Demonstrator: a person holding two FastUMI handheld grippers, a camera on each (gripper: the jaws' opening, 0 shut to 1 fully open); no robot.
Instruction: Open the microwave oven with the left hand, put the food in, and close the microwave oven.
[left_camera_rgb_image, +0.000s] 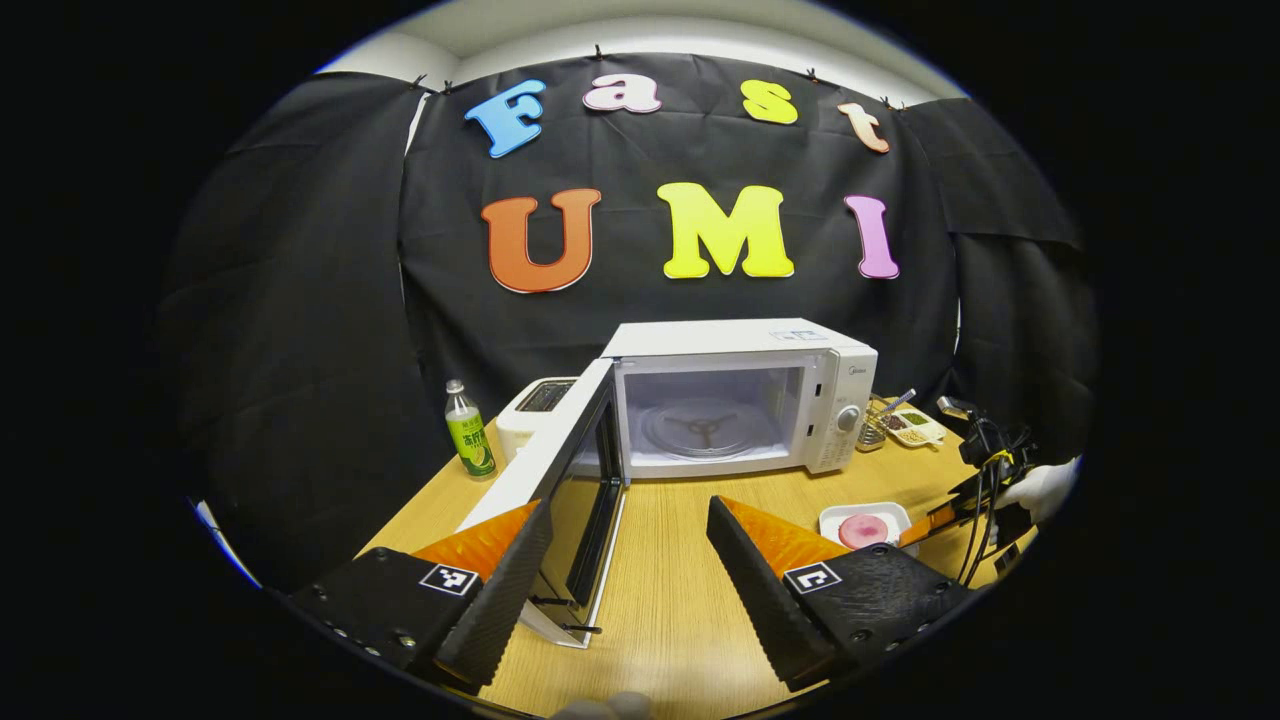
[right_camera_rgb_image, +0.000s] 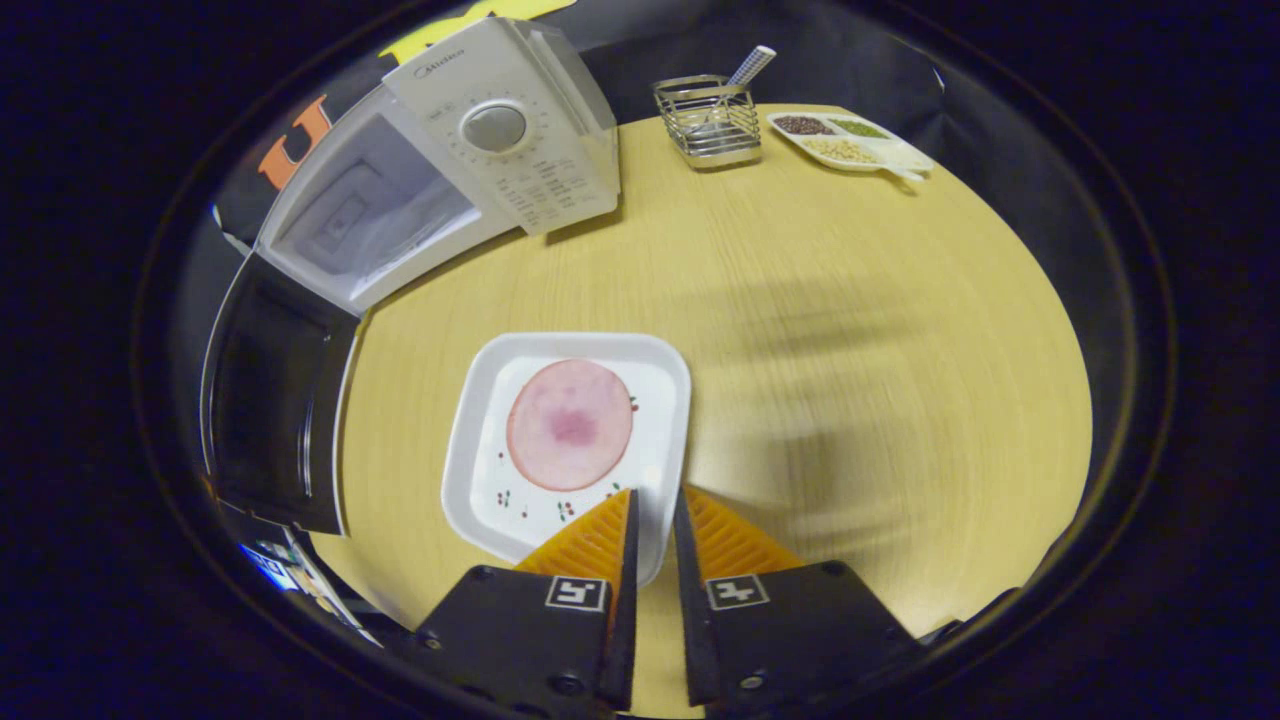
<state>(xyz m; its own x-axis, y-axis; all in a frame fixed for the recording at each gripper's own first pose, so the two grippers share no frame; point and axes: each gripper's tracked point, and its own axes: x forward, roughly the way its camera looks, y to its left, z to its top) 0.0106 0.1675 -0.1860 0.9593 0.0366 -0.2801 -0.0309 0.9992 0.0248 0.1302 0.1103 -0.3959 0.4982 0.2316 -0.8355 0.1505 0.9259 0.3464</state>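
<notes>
The white microwave (left_camera_rgb_image: 740, 400) stands at the back of the wooden table, its door (left_camera_rgb_image: 570, 470) swung wide to the left and the glass turntable (left_camera_rgb_image: 705, 428) bare inside. My left gripper (left_camera_rgb_image: 628, 505) is open in front of it, its left finger close beside the door's edge. A pink round slice of food (right_camera_rgb_image: 570, 425) lies on a white square plate (right_camera_rgb_image: 480, 480) on the table before the microwave (right_camera_rgb_image: 500, 130). My right gripper (right_camera_rgb_image: 655, 495) is shut on the plate's near rim. In the left gripper view the plate (left_camera_rgb_image: 835, 520) sits right of centre, with a gloved hand (left_camera_rgb_image: 1045, 485) behind it.
A green bottle (left_camera_rgb_image: 468, 432) and a white toaster (left_camera_rgb_image: 540, 400) stand left of the microwave. To its right are a wire basket (right_camera_rgb_image: 710, 120) and a divided dish of grains (right_camera_rgb_image: 850, 140). Black cables (left_camera_rgb_image: 985, 450) hang at the right edge.
</notes>
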